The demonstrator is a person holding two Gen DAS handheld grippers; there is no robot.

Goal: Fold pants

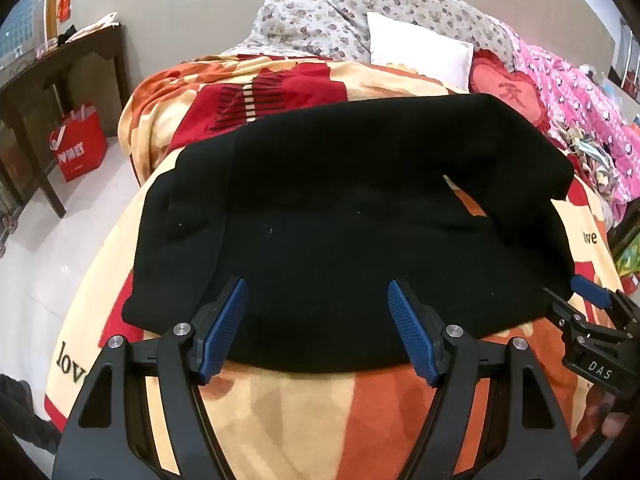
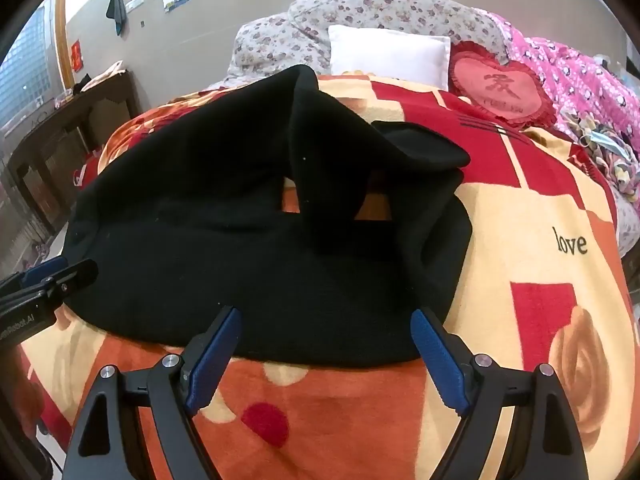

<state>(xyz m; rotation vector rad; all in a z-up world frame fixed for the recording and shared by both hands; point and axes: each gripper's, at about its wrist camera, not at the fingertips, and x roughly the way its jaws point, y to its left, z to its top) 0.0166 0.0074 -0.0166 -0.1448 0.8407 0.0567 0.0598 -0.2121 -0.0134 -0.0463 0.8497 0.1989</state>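
Black pants [image 1: 340, 220] lie across a patterned blanket [image 1: 320, 408] on a bed, bunched and partly folded over at the right end. In the right wrist view the same pants [image 2: 240, 248] show a raised fold and small gaps where the blanket shows through. My left gripper [image 1: 316, 292] hangs open over the pants' near edge, with cloth below the tips but nothing pressed between the blue pads. My right gripper [image 2: 326, 320] is open too, tips over the near hem. Each gripper appears at the edge of the other's view: right gripper [image 1: 592, 312], left gripper [image 2: 52, 276].
At the head of the bed lie a floral quilt [image 1: 360, 12], a white pillow [image 1: 416, 52], a red heart cushion [image 1: 512, 92] and a pink quilt [image 1: 580, 100]. A dark wooden table [image 1: 52, 80] and a red bag [image 1: 80, 140] stand on the floor at left.
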